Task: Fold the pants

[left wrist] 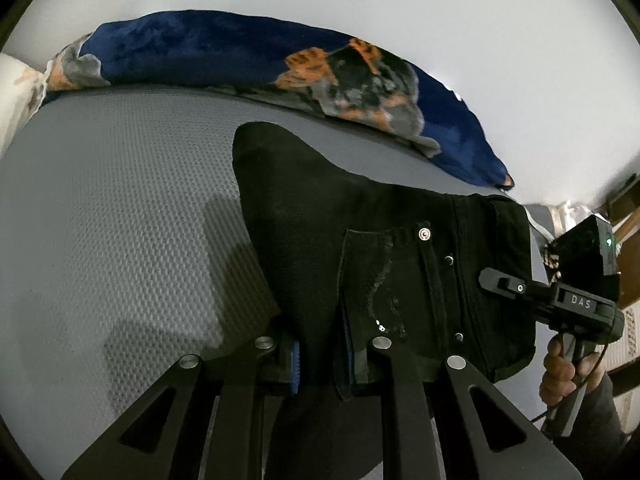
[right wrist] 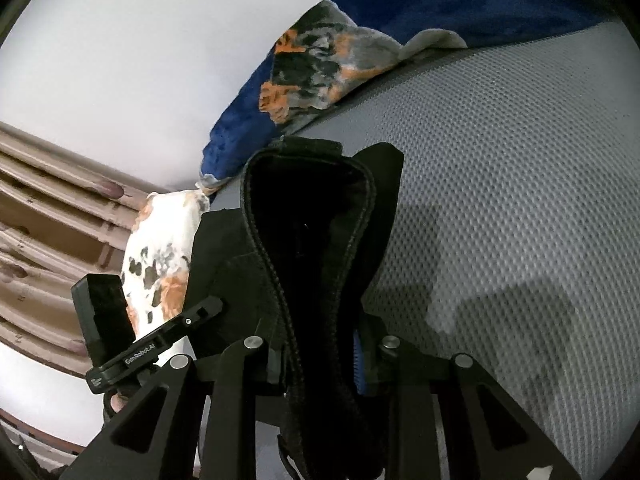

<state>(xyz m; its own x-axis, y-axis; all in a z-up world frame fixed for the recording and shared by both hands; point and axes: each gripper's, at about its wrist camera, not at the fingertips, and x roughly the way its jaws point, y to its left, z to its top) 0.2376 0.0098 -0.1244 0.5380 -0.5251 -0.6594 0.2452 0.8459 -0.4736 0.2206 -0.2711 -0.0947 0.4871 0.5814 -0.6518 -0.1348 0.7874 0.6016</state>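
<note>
Black pants [left wrist: 360,248] with metal rivets and a back pocket hang and lie over a grey textured mattress [left wrist: 120,208]. My left gripper [left wrist: 322,364] is shut on a fold of the pants near the pocket. My right gripper [right wrist: 320,364] is shut on the thick stitched waistband [right wrist: 304,240], which stands up in a loop in front of it. The right gripper also shows in the left wrist view [left wrist: 520,288] at the waist edge, held by a hand. The left gripper shows in the right wrist view [right wrist: 160,344] at the left of the pants.
A blue, orange and grey blanket [left wrist: 248,52] lies bunched along the mattress's far edge. A white floral pillow [right wrist: 164,256] sits by the mattress end. Brown wooden panels [right wrist: 48,208] stand beyond it. A white wall is behind.
</note>
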